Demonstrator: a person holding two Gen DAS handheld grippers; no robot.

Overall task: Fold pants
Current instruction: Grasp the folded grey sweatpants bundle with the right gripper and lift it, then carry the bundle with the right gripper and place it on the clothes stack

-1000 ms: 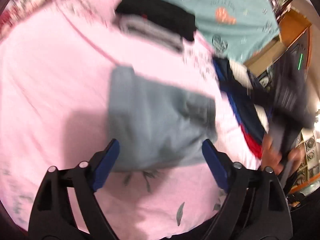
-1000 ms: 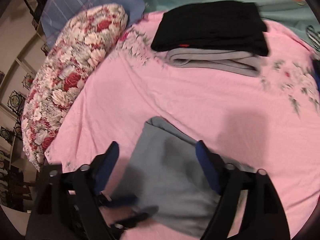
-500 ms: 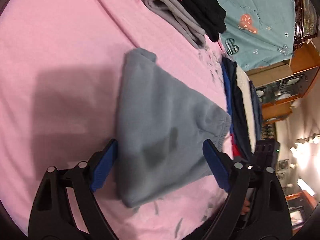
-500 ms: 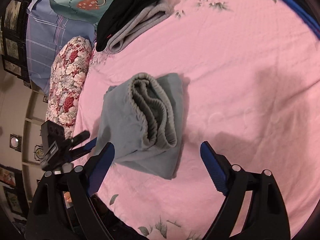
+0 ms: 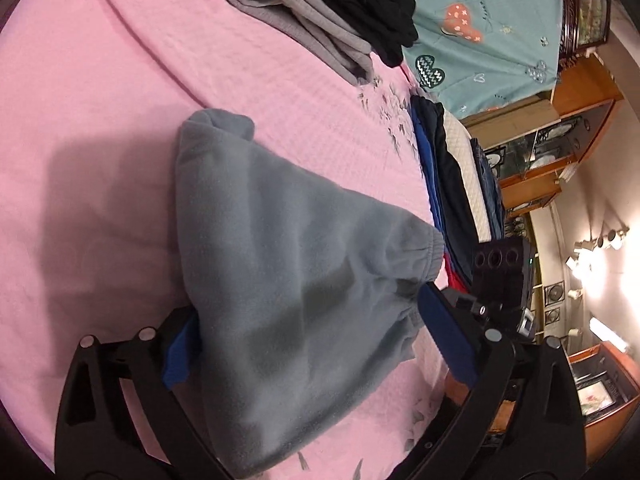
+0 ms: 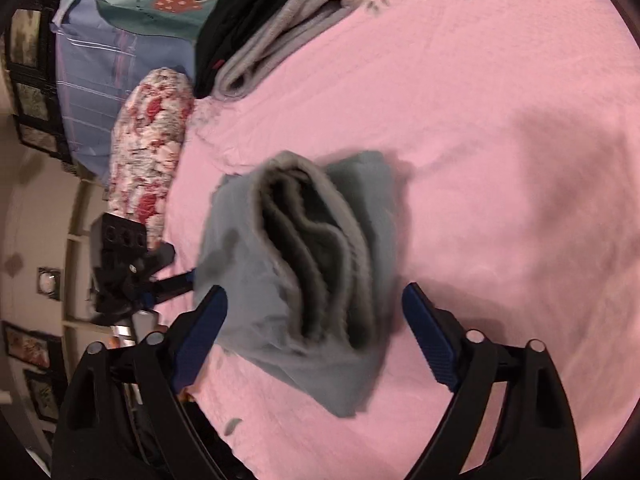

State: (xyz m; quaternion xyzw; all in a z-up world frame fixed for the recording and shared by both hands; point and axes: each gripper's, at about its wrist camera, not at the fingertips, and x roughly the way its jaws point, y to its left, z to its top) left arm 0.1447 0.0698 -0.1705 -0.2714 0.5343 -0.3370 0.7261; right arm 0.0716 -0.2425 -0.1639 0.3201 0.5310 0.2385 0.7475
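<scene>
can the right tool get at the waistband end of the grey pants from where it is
Probably yes: the right tool is open, the waistband of the folded grey pants faces it, and nothing lies between them.

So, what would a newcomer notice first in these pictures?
First, the folded grey-blue pants in the middle of the pink bedspread, between the open left claw and the open right claw. Then the stack of folded grey and black clothes at the far side.
</scene>
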